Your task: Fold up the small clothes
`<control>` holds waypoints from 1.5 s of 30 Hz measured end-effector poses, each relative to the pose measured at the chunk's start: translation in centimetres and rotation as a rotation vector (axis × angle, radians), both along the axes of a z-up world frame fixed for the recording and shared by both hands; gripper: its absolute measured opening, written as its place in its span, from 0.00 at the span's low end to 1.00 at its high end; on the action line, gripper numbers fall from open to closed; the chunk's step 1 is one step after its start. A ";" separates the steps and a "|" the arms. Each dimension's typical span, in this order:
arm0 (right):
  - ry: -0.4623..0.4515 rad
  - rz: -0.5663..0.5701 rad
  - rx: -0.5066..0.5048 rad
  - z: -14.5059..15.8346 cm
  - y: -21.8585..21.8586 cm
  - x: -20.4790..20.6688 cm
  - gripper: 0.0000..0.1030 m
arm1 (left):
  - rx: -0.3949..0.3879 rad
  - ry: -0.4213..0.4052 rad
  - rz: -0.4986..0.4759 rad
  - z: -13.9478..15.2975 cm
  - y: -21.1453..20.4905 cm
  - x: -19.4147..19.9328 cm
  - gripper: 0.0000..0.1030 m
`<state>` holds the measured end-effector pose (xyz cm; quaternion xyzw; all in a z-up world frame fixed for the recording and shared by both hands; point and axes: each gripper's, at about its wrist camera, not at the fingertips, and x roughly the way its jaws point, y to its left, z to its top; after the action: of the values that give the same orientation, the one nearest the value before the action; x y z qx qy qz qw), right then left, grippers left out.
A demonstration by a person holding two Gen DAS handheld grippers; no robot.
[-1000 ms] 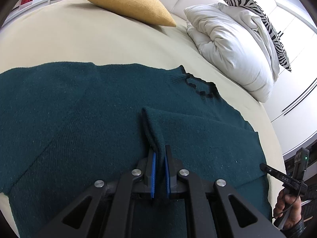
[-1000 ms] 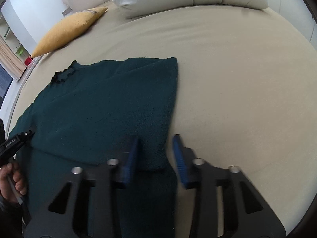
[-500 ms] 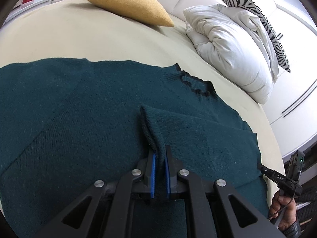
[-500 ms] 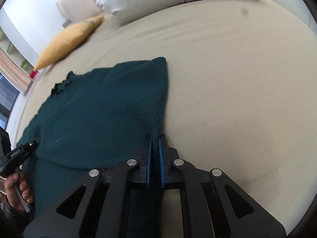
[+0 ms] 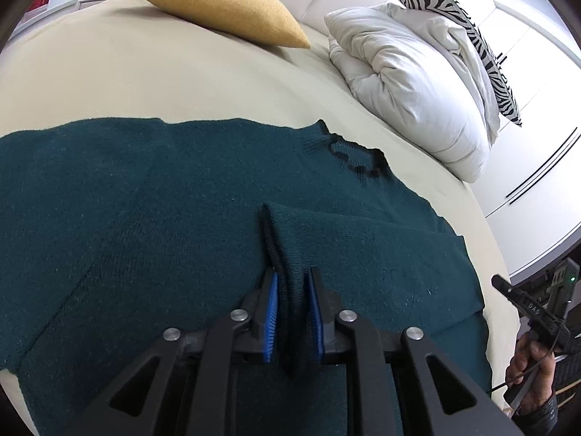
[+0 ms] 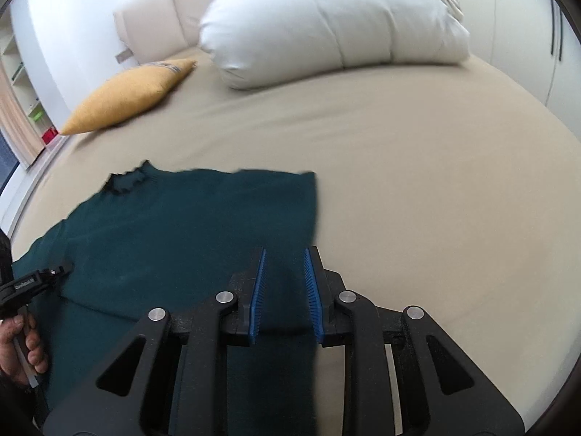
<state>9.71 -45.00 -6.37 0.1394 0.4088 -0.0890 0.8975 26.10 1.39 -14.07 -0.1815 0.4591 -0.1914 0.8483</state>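
One dark-green knit sweater (image 5: pixel 181 218) lies spread flat on the beige bed (image 5: pixel 145 80), neckline toward 1 o'clock in the left wrist view. One folded-over sleeve cuff (image 5: pixel 287 239) runs between the fingers of the left gripper (image 5: pixel 293 309); these have just been opening, with a gap visible on each side of the cuff, so the blue pads appear not to press it. The right gripper (image 6: pixel 285 290) hangs above the sweater's edge, its fingers just opened and apart, holding nothing; this view is motion-blurred. At the head of the bed: one mustard cushion (image 5: pixel 214 0) at 11 o'clock, one white pillow (image 5: pixel 410 87) and one zebra-striped pillow (image 5: pixel 461 25) at 1 o'clock.
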 end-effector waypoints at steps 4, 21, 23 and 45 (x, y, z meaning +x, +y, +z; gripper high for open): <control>0.146 0.033 0.031 -4.9 1.6 2.7 0.64 | -0.011 0.007 0.004 0.4 0.6 -0.2 0.24; -0.171 0.121 0.129 8.4 13.6 -9.6 0.68 | -0.180 -0.031 0.685 3.2 32.6 -16.1 0.59; -0.158 0.160 0.187 7.6 16.1 -10.4 0.68 | -0.285 -0.009 0.797 2.0 36.5 -18.0 0.59; -0.085 0.159 0.326 3.0 20.3 -15.8 0.67 | -0.206 -0.120 0.796 5.9 37.5 -13.8 0.07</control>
<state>-6.06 -24.66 -3.33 0.2537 0.3893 0.0555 0.8837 12.33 38.89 -8.16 -0.4173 0.2810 0.0964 0.8588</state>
